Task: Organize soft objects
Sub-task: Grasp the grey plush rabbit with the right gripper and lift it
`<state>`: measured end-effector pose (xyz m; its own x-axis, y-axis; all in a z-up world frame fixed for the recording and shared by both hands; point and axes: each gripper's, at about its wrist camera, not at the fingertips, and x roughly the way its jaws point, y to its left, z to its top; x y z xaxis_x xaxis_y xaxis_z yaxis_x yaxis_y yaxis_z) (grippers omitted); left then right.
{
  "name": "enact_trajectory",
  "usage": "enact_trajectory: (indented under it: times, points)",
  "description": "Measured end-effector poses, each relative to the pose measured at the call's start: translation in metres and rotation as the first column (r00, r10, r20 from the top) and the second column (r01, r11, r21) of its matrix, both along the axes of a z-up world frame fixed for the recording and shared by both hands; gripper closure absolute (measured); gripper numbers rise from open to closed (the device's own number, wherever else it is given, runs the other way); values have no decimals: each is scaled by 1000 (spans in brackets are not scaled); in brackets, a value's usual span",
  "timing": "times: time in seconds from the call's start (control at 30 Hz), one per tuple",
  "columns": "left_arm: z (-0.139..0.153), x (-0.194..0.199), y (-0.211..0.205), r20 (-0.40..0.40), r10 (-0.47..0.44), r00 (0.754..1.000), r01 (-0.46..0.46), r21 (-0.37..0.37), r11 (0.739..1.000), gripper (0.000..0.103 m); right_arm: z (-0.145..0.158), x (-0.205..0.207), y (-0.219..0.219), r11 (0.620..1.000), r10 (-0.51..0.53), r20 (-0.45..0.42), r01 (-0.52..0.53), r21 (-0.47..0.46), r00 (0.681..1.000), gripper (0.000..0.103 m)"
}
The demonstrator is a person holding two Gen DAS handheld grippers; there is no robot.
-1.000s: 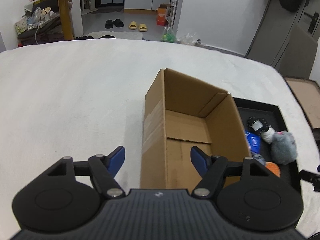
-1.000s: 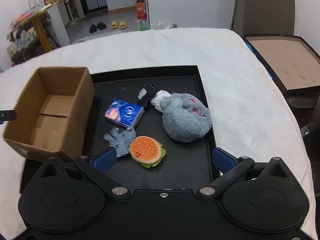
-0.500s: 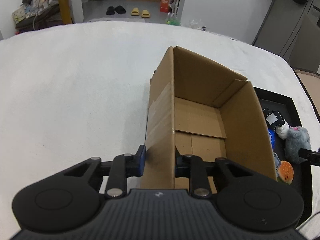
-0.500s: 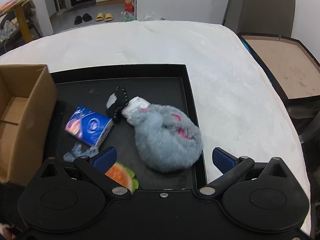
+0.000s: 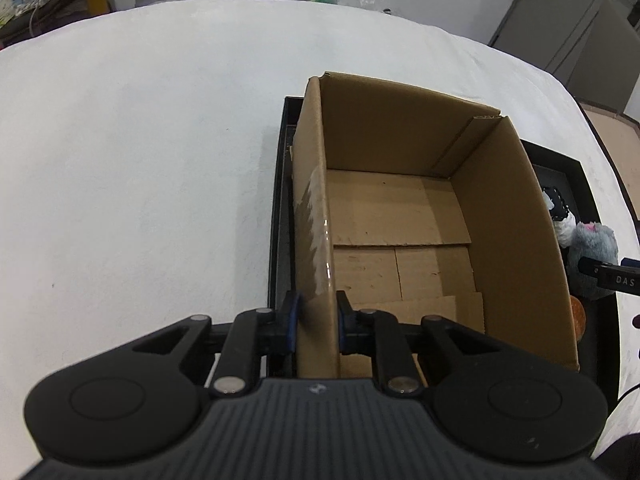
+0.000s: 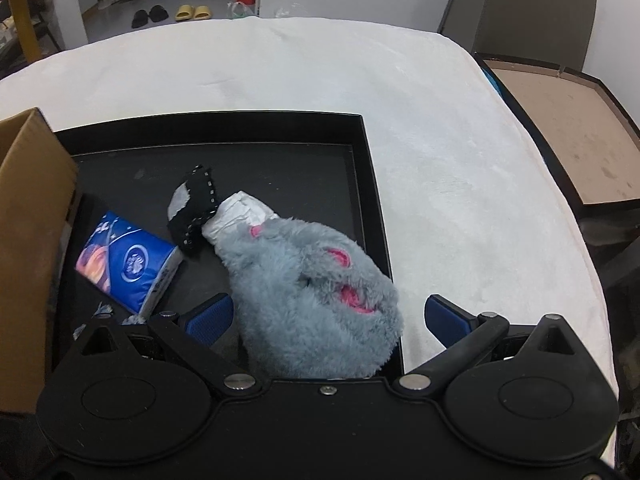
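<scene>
My left gripper (image 5: 316, 318) is shut on the left wall of an empty cardboard box (image 5: 400, 216), which sits partly over the left end of a black tray (image 5: 280, 200). In the right wrist view my right gripper (image 6: 328, 316) is open, its fingers on either side of a grey plush toy with pink ears (image 6: 316, 296) in the tray (image 6: 372, 184). A blue tissue pack (image 6: 128, 260), a black-and-white fabric piece (image 6: 192, 208) and a white cloth (image 6: 240, 216) lie beside the plush. The box edge (image 6: 28, 240) shows at the left.
The tray rests on a white cloth-covered table (image 6: 460, 160). A brown framed board (image 6: 560, 128) lies off the table's right side. An orange burger toy (image 5: 578, 314) peeks from behind the box. Chairs and slippers sit beyond the far edge.
My left gripper closed on the box's left wall and the box shifted toward the tray. My right gripper moved forward and right, now straddling the grey plush.
</scene>
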<state>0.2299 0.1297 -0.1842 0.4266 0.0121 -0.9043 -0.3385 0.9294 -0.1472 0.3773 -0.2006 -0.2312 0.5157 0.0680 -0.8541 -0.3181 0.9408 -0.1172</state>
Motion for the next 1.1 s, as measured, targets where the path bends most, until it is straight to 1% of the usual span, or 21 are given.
enact_trajectory:
  times: [0.07, 0.13, 0.17, 0.2, 0.23, 0.27, 0.33, 0.37, 0.4, 0.5, 0.6, 0.73, 0.97, 1.1]
  points:
    - [-1, 0, -1, 3, -16, 1000, 16, -1, 1000, 86, -3, 2, 3, 1000, -7, 3, 7, -20, 1000, 0]
    - [-3, 0, -1, 3, -20, 1000, 20, -8, 1000, 86, -7, 2, 5, 999, -14, 1, 14, -40, 1000, 3]
    - [-4, 1, -1, 5, -20, 1000, 20, -11, 1000, 85, -9, 2, 6, 999, -15, -1, 15, -42, 1000, 9]
    - [-5, -1, 0, 5, -16, 1000, 16, -20, 1000, 85, -10, 0, 8, 999, -15, -3, 15, -51, 1000, 18]
    - [-6, -1, -1, 6, -12, 1000, 12, -29, 999, 85, -11, -2, 9, 998, -11, -2, 11, -56, 1000, 19]
    - [-5, -2, -2, 9, -12, 1000, 12, -26, 1000, 85, -11, -5, 11, 998, -3, 6, 3, -58, 1000, 23]
    - [-4, -4, -6, 20, -30, 999, 30, 0, 1000, 85, -11, -10, 16, 995, -1, 35, 4, -98, 999, 29]
    - [-3, -6, -8, 29, -38, 999, 38, 5, 999, 84, -10, -14, 18, 994, 2, 47, 3, -112, 999, 32]
    - [-3, -8, -7, 35, -42, 998, 42, 2, 999, 84, -9, -16, 19, 993, 6, 53, 0, -115, 999, 34]
    - [-4, -15, -4, 46, -26, 999, 26, -19, 999, 83, -1, -24, 19, 995, -1, 48, 5, -96, 999, 35]
    - [-3, -20, -4, 57, -17, 998, 18, -19, 1000, 83, 10, -38, 24, 995, 23, 67, -17, -100, 997, 35]
    - [-2, -21, -5, 67, -20, 998, 21, -23, 1000, 82, 25, -52, 29, 996, 42, 94, -34, -86, 995, 35]
    - [-5, -23, -7, 56, -39, 998, 40, -19, 999, 81, 58, -73, 39, 998, 62, 144, -57, -36, 988, 35]
    - [-4, -23, -9, 63, -48, 997, 50, -30, 998, 78, 74, -84, 46, 996, 84, 177, -82, -17, 981, 35]
